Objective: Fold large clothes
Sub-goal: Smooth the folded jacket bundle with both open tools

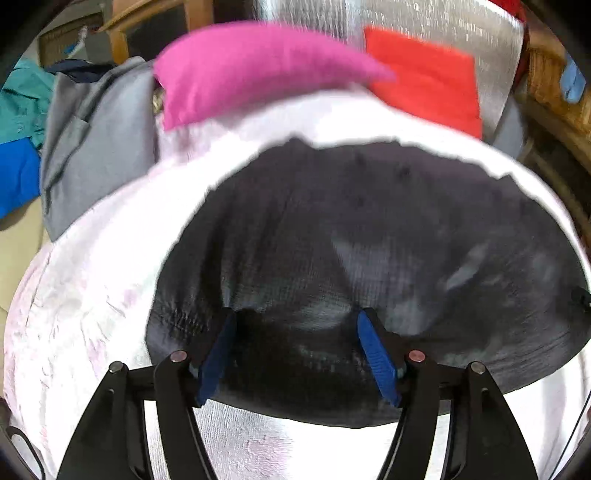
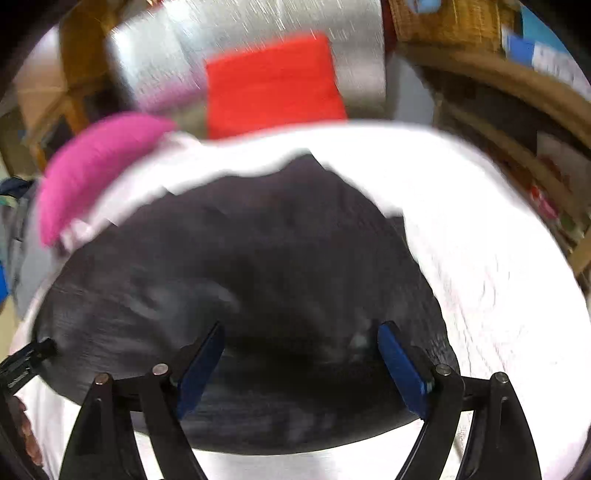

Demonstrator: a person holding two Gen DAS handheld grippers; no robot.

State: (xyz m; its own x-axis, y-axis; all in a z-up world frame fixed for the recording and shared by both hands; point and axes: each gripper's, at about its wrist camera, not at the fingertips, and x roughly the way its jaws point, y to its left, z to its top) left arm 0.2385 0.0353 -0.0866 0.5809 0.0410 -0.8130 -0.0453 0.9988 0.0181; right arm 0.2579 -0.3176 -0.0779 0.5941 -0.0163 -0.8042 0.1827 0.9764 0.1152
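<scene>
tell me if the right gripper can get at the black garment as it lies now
Probably yes. The right gripper is open directly over the black garment, which lies spread on the white sheet with nothing on top of it. The pink item and red cloth sit farther back.

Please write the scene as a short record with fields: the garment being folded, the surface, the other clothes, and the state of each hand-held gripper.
garment: dark garment, lying bunched on the white sheet
surface: white sheet over a silver mat
other clothes: pink cloth and red cloth behind the garment; grey garment to the left in the left wrist view
left hand-held gripper: open above the dark garment, holding nothing
right hand-held gripper: open above the dark garment, holding nothing
image quality: both views blurred
</scene>
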